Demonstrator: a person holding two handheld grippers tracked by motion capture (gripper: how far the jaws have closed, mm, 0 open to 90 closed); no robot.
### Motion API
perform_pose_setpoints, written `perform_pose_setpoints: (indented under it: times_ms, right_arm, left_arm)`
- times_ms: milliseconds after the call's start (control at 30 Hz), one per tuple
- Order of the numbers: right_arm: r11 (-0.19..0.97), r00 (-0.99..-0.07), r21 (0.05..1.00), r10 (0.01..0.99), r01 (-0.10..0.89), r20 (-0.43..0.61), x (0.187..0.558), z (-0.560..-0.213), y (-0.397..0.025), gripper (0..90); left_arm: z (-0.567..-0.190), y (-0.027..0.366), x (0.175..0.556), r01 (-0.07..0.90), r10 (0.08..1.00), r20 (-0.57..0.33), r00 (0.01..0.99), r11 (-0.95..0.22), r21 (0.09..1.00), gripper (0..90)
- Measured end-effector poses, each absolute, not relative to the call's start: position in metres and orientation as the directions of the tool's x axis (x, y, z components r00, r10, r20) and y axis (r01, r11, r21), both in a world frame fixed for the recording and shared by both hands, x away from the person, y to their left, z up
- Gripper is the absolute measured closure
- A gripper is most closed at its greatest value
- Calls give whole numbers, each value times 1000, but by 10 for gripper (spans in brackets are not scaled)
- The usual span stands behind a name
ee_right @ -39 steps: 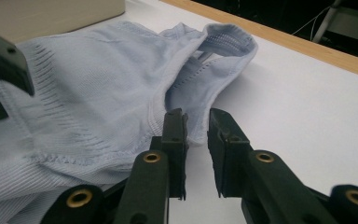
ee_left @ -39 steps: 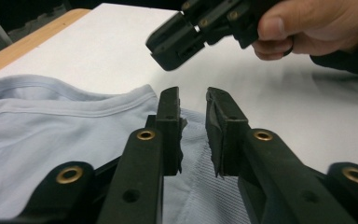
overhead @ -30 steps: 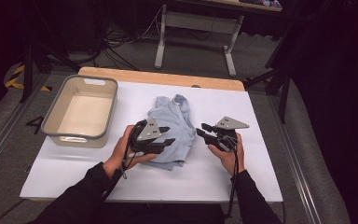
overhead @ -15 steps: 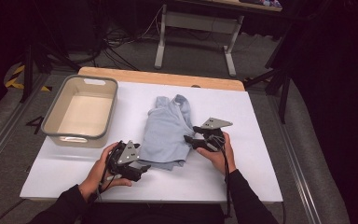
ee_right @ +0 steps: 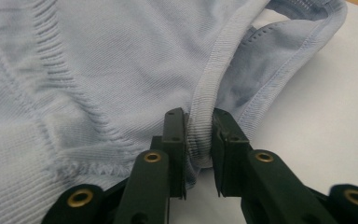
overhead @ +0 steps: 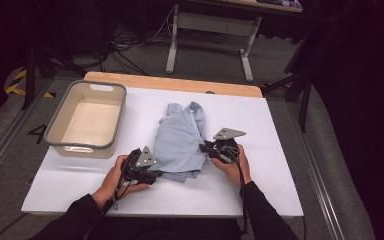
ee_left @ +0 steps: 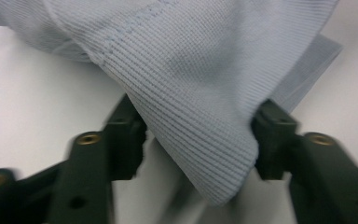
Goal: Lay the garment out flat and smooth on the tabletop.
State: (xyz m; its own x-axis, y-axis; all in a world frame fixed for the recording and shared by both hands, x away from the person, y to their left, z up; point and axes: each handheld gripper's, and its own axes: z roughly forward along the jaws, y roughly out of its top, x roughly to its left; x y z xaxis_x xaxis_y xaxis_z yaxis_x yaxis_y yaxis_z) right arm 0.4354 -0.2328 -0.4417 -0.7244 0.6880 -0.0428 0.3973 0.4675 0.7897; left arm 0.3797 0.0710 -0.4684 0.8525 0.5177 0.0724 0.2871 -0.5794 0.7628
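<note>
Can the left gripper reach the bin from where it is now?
Probably yes. The left gripper sits at the shirt's near corner, jaws open around the cloth, and the bin stands close beside it with only bare table between.

Pale blue ribbed-knit garment [overhead: 181,140] with lighter stitched hems, on a white table top [overhead: 260,190] edged in light wood; beige bin [overhead: 60,137] with grey rim; black grippers, left [overhead: 149,175] and right [overhead: 206,147], bearing grey plates and brass-coloured screws.
</note>
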Motion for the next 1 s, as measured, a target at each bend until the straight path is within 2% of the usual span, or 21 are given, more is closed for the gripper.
perform_pose_setpoints:
  times_ms: [167, 267, 500, 733, 800, 1000]
  right_arm:
    - [455, -717, 811, 694, 367, -65, 432, -434, -236, 796]
    - [433, -709, 834, 702, 342, -73, 427, -426, -241, 796]
    - [370, -689, 884, 720, 284, -81, 419, -404, -249, 807]
    - [319, -667, 902, 743, 290, -48, 416, -394, -262, 808]
    - [325, -662, 898, 748, 296, -52, 415, -394, -267, 808]
    - [333, -614, 882, 787, 334, -64, 409, -400, -289, 807]
  left_arm:
    - [-467, 73, 384, 282, 519, 74, 852, -573, 770, 751]
    - [-462, 74, 383, 265, 532, 113, 839, -581, 770, 797]
    - [-419, 90, 378, 180, 591, 239, 770, -560, 808, 807]
    - [-401, 104, 375, 144, 610, 261, 748, -534, 833, 802]
    - [-401, 104, 370, 125, 605, 281, 745, -540, 832, 784]
    - [-410, 103, 363, 113, 562, 248, 789, -530, 840, 660]
